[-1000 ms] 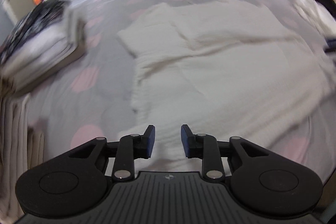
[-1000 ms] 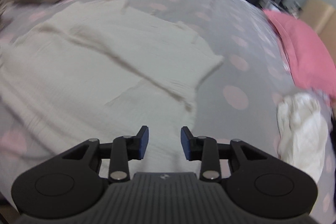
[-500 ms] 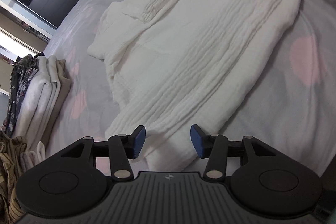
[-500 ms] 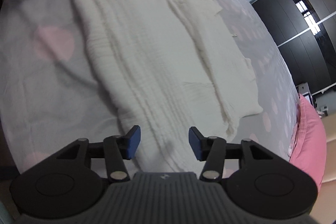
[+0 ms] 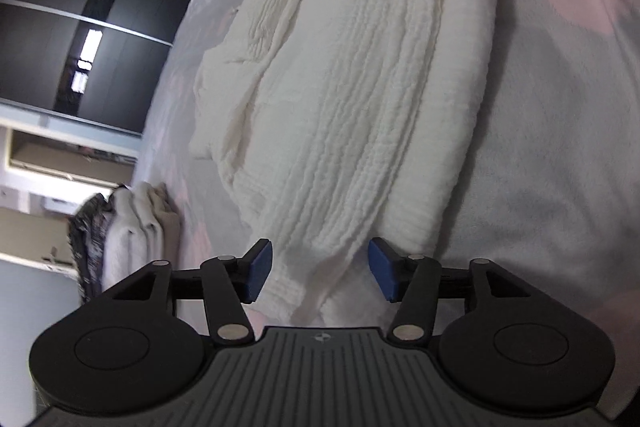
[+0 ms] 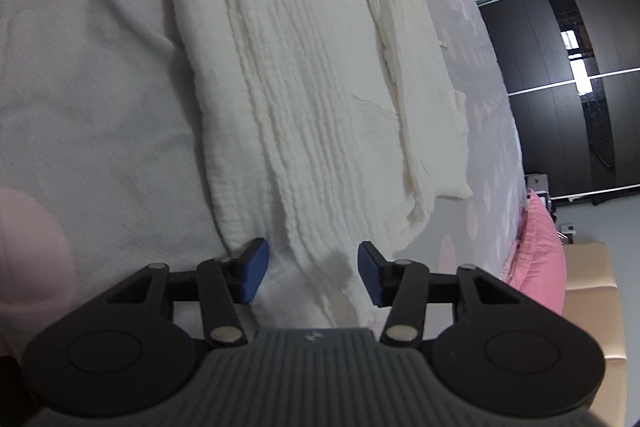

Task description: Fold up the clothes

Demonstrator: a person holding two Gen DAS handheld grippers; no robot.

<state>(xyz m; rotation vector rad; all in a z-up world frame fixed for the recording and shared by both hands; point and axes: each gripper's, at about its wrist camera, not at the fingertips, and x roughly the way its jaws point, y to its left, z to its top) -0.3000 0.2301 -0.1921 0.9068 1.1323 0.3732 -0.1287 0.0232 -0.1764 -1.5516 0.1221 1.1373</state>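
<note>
- A white crinkled garment lies spread flat on a bed, over a grey bedspread printed with large pale pink dots. From the right wrist view the same garment runs away from the camera as a long band of ribbed, gauzy cloth.
- A narrower folded part, seemingly a sleeve, lies on top of the garment along its far side in the right wrist view.
- The left gripper is low at one end of the garment. Its blue-padded fingers are spread wide, with a raised fold of the cloth edge lying between them. Whether the pads touch the cloth cannot be told.
- The right gripper is at the other end of the garment, fingers likewise spread wide apart, straddling the hem; nothing is pinched.
- A stack of folded clothes, pale cream with a dark patterned piece at the outer side, sits on the bedspread well apart from the garment, to the left in the left wrist view.
- A pink pillow lies at the bed's edge in the right wrist view.
- Dark sliding wardrobe doors stand beyond the bed.
</note>
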